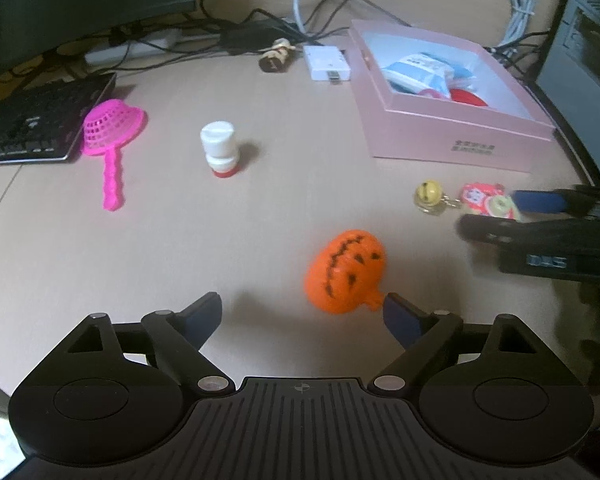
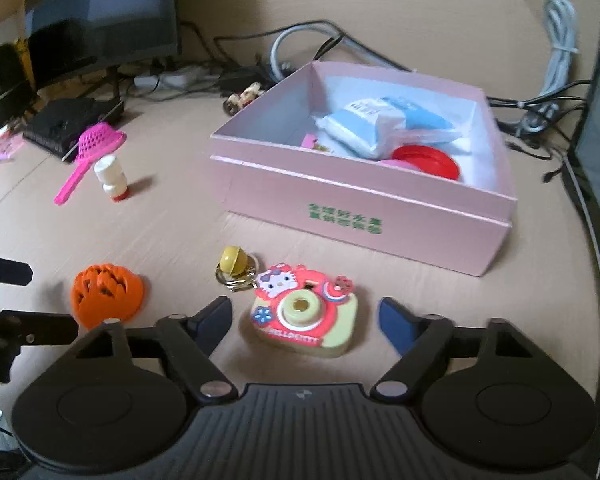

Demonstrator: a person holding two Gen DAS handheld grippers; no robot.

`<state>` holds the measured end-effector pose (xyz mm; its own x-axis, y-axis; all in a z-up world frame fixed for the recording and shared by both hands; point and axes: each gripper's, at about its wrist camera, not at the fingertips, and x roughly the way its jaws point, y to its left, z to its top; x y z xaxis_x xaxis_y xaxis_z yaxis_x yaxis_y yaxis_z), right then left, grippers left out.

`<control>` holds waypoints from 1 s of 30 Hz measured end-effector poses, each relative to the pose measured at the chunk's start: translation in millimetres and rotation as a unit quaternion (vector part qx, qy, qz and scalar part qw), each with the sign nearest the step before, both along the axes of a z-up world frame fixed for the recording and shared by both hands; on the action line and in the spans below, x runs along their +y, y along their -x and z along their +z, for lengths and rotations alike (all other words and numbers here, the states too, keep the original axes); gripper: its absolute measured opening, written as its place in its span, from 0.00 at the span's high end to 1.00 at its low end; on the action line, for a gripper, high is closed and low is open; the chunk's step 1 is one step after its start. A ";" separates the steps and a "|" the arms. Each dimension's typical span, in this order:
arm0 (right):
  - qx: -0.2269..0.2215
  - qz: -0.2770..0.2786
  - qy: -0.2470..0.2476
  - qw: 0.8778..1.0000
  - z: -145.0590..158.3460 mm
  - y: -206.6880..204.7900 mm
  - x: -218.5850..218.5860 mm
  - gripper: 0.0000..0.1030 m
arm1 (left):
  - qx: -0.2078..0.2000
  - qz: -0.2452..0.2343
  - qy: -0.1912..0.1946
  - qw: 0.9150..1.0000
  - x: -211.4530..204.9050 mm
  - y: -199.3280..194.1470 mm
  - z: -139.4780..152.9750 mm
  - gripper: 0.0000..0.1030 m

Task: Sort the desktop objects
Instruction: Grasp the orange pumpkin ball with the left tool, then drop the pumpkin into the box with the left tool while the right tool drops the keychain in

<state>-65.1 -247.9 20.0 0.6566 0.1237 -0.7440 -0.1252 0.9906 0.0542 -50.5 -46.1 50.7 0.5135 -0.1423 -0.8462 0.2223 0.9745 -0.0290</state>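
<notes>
An orange pumpkin toy (image 1: 346, 271) lies on the desk just ahead of my open left gripper (image 1: 302, 312), close to its right fingertip; it also shows in the right wrist view (image 2: 107, 294). A Hello Kitty toy camera (image 2: 305, 316) with a yellow bell keyring (image 2: 233, 261) lies between the fingers of my open right gripper (image 2: 305, 318), not gripped. The right gripper (image 1: 496, 214) shows in the left wrist view around the camera (image 1: 486, 200). A pink box (image 2: 364, 204) behind holds blue-white packets and a red lid. A pink strainer (image 1: 110, 130) and a white bottle (image 1: 219, 148) stand farther left.
A black keyboard (image 1: 32, 120) lies at the far left beside the strainer. A monitor (image 2: 100, 12), a power strip and tangled cables (image 1: 260, 28) run along the back. A small figure (image 1: 278, 56) and a white adapter (image 1: 326, 63) lie behind the box. The desk edge curves at right.
</notes>
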 end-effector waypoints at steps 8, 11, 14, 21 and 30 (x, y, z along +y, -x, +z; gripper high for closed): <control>-0.009 0.007 0.012 1.000 12.8 11.1 -0.5 0.44 | 0.011 -0.009 0.031 0.999 -20.3 -12.9 -4.6 0.13; -0.009 0.004 0.008 1.000 20.5 17.9 -6.1 0.44 | -0.002 -0.012 0.017 1.000 -28.3 -21.5 -9.9 0.24; -0.004 0.000 0.001 1.000 31.4 26.3 -15.3 0.44 | -0.016 -0.029 -0.005 0.999 -35.0 -27.2 -13.7 0.38; -0.065 -0.038 -0.004 0.997 101.2 49.2 -45.4 0.45 | -0.038 -0.106 -0.006 0.994 -47.3 -28.6 1.6 0.62; -0.202 -0.099 0.012 0.974 190.4 70.9 -64.9 0.45 | -0.192 -0.174 0.072 0.963 -87.5 -73.4 105.7 0.62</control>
